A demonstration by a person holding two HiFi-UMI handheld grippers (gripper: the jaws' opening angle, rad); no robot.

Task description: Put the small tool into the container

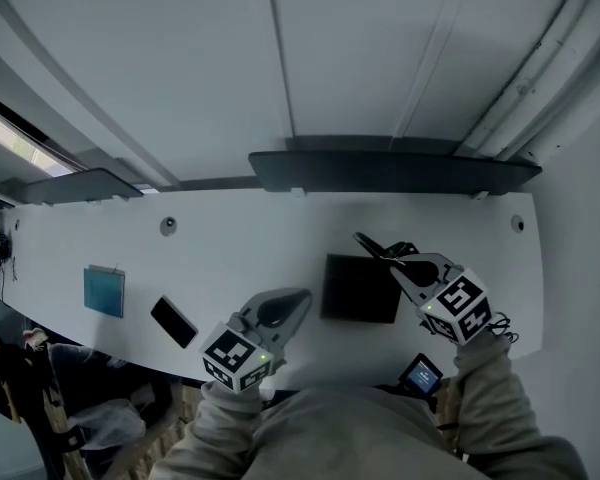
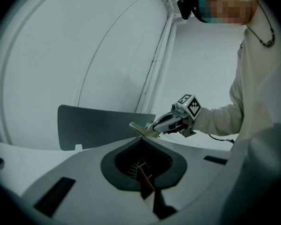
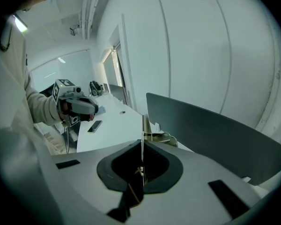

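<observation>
Carrying seemed the step in hand: the right gripper (image 1: 365, 239), clamped on what looked like the small tool (image 3: 155, 135), hovered over the far right corner of the dark container (image 1: 358, 293), mid-worktop (image 1: 240, 238). The left gripper (image 1: 300, 297), jaws together and empty, hung near the front edge. Next called for lowering and release.

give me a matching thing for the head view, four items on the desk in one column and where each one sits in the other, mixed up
Things
1. black container
2. teal card
3. black phone
4. small screen device

Places
A. leftmost of the four on the desk
B. at the desk's near edge, furthest right of the four
C. mid-desk, in front of the long dark partition
D. lying slantwise, just right of the teal card

Pairs: 1-C, 2-A, 3-D, 4-B
</observation>
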